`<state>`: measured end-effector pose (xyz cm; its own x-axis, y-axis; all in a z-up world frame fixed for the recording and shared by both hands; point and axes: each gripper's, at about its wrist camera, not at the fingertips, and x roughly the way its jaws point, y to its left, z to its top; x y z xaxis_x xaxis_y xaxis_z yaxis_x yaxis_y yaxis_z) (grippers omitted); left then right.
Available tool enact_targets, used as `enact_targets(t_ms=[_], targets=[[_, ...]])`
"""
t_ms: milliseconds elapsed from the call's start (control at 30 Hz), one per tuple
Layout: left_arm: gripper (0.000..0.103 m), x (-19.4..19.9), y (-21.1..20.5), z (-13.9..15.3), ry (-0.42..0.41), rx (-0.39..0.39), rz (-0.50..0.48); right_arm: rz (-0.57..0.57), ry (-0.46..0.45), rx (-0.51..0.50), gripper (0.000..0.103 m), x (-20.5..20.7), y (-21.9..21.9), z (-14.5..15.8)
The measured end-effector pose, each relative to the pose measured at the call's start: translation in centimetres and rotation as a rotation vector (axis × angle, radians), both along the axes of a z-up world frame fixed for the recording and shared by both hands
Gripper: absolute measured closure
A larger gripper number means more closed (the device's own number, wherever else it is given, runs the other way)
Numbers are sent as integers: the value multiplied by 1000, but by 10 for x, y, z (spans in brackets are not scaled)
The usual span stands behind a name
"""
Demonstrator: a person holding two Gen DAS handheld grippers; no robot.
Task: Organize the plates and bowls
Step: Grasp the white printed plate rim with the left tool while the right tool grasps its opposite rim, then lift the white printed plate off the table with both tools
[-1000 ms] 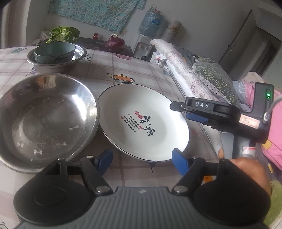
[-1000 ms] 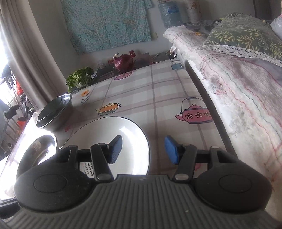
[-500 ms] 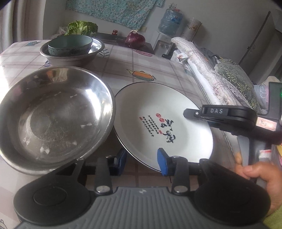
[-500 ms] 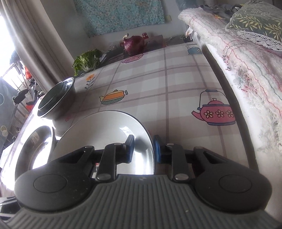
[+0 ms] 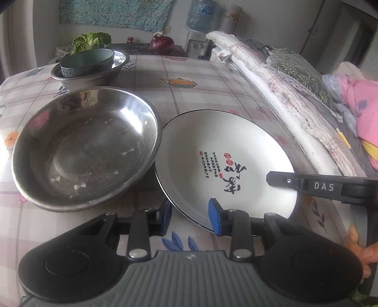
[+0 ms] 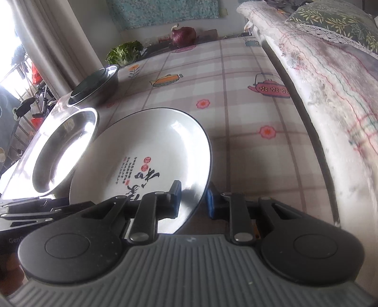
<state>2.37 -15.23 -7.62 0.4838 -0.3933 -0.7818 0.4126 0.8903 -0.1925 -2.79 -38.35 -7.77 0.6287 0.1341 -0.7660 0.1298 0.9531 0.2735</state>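
Observation:
A white plate (image 5: 224, 151) with a black rim and red-and-black writing lies on the checked tablecloth, its left edge against a large steel bowl (image 5: 82, 146). My left gripper (image 5: 190, 217) is closing on the plate's near rim, one blue pad outside it and one on the inside. My right gripper (image 6: 193, 200) is shut on the plate's (image 6: 151, 146) right rim, and that side looks raised off the cloth. One of its fingers (image 5: 281, 180) reaches over the plate from the right. Farther back a teal bowl (image 5: 87, 61) sits inside a smaller steel bowl (image 5: 94, 78).
A green cabbage (image 5: 91, 41) and a purple cabbage (image 5: 161, 43) sit at the table's far end, near a water bottle (image 5: 200, 14). Folded bedding (image 5: 271, 78) runs along the table's right edge. A hand (image 5: 361, 248) holds the right gripper.
Both grippers have gone from wide apart to closed on the plate's rim, left at the near edge, right at the right edge. The plate's right side now looks tilted up.

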Motion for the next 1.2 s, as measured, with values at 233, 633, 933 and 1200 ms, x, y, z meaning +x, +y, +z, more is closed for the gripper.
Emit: enact_targets(t_ms=[233,633,933,1200], targets=[[65,-33,23,12,-24,-18,-119,-20,-1,75,82,-47,22,2],[54,-27,41,14,-3,-76,-45,-105,-56,129,79,-64,12,10],[54,-11,31,5,29,-74,-21,-113,-79,129,73,-23,-4,4],[53,-12,22,3,13,-49,-41,-71,-56,139,69,1,5,-6]])
